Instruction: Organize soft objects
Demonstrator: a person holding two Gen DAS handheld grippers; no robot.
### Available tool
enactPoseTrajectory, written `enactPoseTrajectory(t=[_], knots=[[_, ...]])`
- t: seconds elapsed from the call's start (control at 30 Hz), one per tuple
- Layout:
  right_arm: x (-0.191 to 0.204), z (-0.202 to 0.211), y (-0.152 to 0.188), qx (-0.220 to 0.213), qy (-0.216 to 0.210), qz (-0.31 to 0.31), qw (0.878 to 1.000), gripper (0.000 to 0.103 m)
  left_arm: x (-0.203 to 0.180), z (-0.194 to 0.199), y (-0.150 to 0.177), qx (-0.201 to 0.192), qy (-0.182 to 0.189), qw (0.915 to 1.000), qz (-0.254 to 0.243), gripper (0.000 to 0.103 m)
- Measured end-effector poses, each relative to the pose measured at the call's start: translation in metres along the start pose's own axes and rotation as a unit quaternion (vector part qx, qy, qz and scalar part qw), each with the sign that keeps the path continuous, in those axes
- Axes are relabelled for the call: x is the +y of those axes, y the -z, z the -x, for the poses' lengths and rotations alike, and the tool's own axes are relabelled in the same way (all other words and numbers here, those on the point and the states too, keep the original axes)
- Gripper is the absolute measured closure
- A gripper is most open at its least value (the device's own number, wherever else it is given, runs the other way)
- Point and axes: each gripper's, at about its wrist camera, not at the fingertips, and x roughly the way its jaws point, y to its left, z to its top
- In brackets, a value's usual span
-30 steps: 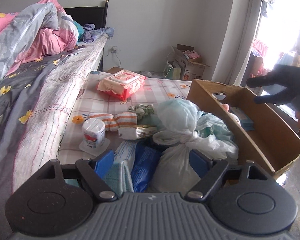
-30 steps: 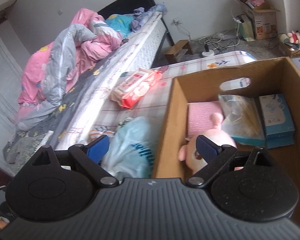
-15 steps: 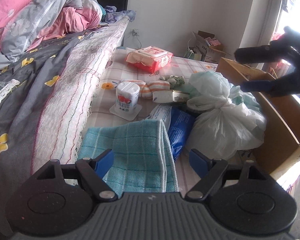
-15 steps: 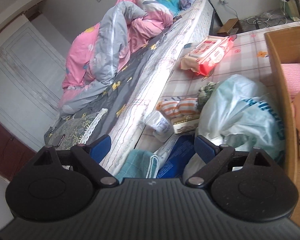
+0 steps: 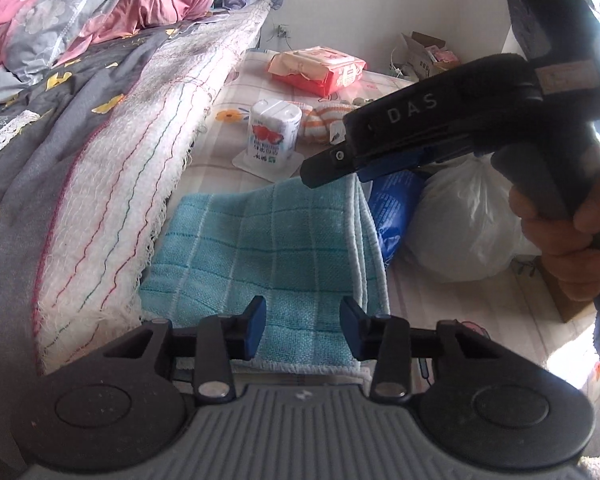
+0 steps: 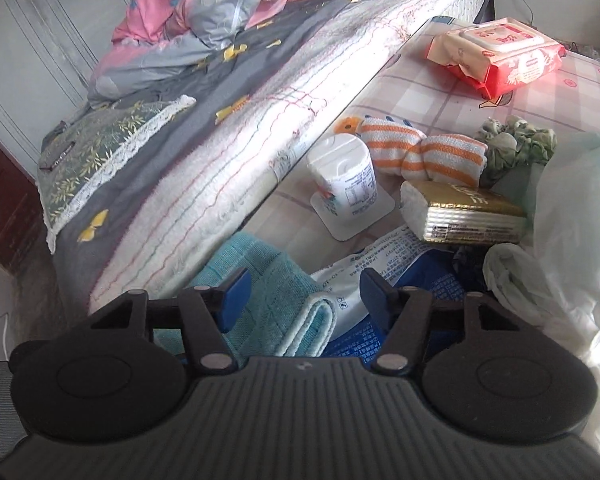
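A folded teal checked towel (image 5: 260,256) lies on the checked mat beside the mattress. My left gripper (image 5: 302,330) is open and low over the towel's near edge, one finger on each side of its middle. My right gripper (image 6: 300,294) is open above the towel's folded far edge (image 6: 312,328); in the left wrist view it (image 5: 332,168) hovers over the towel's far right corner. An orange-striped rolled cloth (image 6: 420,152) lies further back.
A white cup (image 6: 344,176), a gold tissue pack (image 6: 464,216), a blue packet (image 5: 396,204), white plastic bags (image 5: 468,224), a green cloth bundle (image 6: 516,148) and a red wipes pack (image 6: 500,56) crowd the mat. The mattress edge (image 5: 112,184) runs along the left.
Both grippers have moved down and closer to the teal towel. The right gripper swung left from the cardboard box to above the towel. The left fingers have narrowed.
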Motion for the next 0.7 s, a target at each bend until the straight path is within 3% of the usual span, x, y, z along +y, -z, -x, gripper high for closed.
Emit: enactPoseTrajectory(t=[0.17,0.2,0.27,0.37,0.53,0.6,0.67,0.7], knots=[[-0.004,-0.008,0.007,0.006,0.003,0.010,1.000,0.080,0.002,-0.008,0.006,0.014,0.011,0.9998,0.010,0.065],[-0.007,-0.006,0.007,0.003,-0.004,0.003,1.000,0.092,0.002,-0.009,0.007,0.015,0.014,0.9997,0.013,0.065],[-0.013,0.002,0.009,0.002,-0.044,-0.023,0.999,0.094,0.002,-0.010,0.008,0.017,0.019,0.9996,0.014,0.065],[-0.016,0.017,0.014,-0.005,-0.055,-0.026,0.998,0.094,0.001,-0.009,0.010,0.018,0.024,0.9995,0.011,0.065],[-0.023,0.028,0.028,0.032,-0.075,-0.042,0.996,0.090,0.004,0.006,0.001,0.005,0.024,0.9997,0.007,0.064],[-0.031,0.036,0.032,0.035,-0.075,-0.067,0.994,0.068,0.009,0.017,-0.009,-0.016,0.022,0.9996,0.005,0.062],[-0.041,0.046,0.035,0.019,-0.077,-0.096,0.992,0.056,0.010,0.026,-0.021,-0.037,0.022,0.9990,0.003,0.060],[-0.046,0.050,0.035,0.009,-0.075,-0.110,0.991,0.055,0.010,0.029,-0.029,-0.049,0.025,0.9985,0.001,0.058]])
